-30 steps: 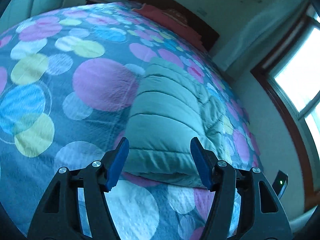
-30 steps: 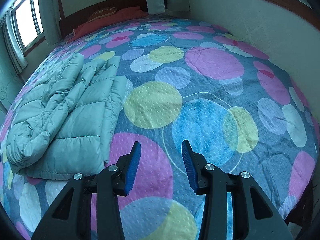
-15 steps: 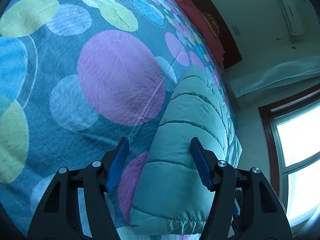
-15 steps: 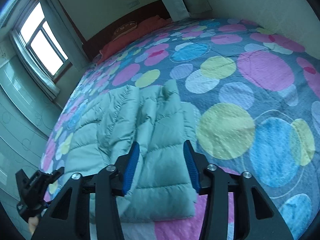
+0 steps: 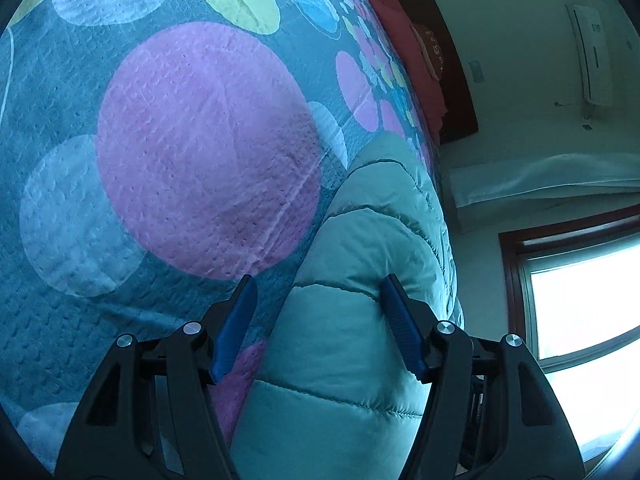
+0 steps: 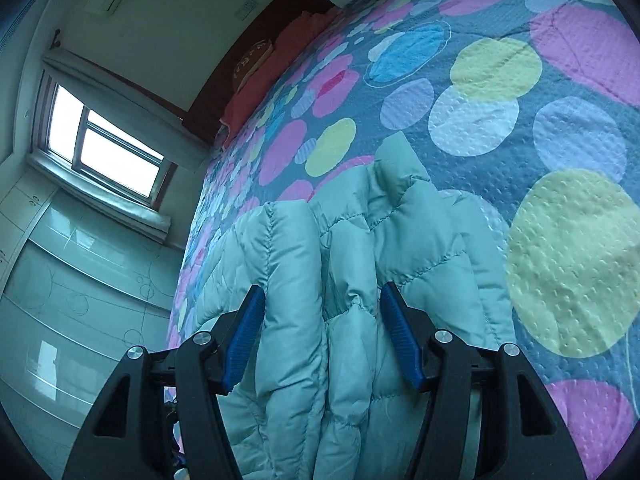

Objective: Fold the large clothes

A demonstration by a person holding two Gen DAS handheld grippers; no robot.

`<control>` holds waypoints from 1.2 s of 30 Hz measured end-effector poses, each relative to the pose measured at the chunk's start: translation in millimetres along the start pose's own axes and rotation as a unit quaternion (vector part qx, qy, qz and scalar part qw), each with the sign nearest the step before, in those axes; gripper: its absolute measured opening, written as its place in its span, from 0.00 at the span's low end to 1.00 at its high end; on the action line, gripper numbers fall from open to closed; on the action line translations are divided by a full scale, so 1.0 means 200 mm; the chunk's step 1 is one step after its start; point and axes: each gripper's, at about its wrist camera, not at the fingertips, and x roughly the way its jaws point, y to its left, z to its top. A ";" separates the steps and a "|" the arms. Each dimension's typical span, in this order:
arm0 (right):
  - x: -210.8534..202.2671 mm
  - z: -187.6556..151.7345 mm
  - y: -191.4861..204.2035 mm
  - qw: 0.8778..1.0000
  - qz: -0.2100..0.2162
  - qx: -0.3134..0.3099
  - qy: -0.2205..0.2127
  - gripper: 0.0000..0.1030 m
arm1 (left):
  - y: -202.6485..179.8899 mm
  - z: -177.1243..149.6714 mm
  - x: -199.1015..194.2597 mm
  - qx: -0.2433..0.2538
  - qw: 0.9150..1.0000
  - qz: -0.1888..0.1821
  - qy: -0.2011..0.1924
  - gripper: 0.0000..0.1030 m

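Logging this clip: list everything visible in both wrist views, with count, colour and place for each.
puffer jacket: one, pale green, quilted, folded on the bed near its edge; also.
bedspread: one, blue-grey with pink, yellow, blue and white circles, covering the bed.
pillow: at least one, red-orange, at the head of the bed.
headboard: one, dark wood, behind the pillow.
window: one, bright, on the wall beside the bed.
air conditioner: one, white, high on the wall.
left gripper: one, black with blue pads, open, astride the jacket's edge.
right gripper: one, black with blue pads, jaws just been opening, jacket between them.
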 end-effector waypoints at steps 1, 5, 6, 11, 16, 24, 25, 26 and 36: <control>0.02 0.01 0.00 1.000 0.003 -0.003 0.004 0.46 | 0.00 0.00 0.00 0.000 1.000 -0.001 0.002 0.62; 0.04 0.03 0.02 0.999 0.034 -0.009 0.020 0.11 | -0.03 0.00 0.01 0.001 1.000 -0.006 0.007 0.62; 0.01 0.05 0.03 0.999 0.039 -0.013 0.013 0.10 | -0.05 -0.01 0.01 0.004 1.000 -0.009 0.008 0.62; -0.15 0.11 0.00 0.999 0.028 -0.032 -0.021 0.08 | -0.15 -0.07 0.02 0.044 0.999 -0.013 0.016 0.62; -0.15 0.15 -0.22 1.000 -0.012 -0.009 -0.015 0.08 | -0.18 -0.15 0.13 0.062 0.997 0.009 0.046 0.63; -0.08 0.12 -0.39 1.000 0.009 0.026 0.013 0.08 | -0.21 -0.20 0.19 0.109 0.992 0.049 0.048 0.66; -0.10 0.13 -0.39 0.999 0.014 0.032 0.014 0.12 | -0.21 -0.19 0.17 0.115 0.991 0.049 0.045 0.66; -0.12 0.12 -0.39 0.999 0.014 0.032 0.015 0.14 | -0.22 -0.20 0.15 0.120 0.991 0.047 0.042 0.66; -0.40 -0.10 -0.24 0.999 0.029 0.005 0.038 0.51 | -0.16 -0.27 -0.03 0.132 0.990 0.029 0.034 0.66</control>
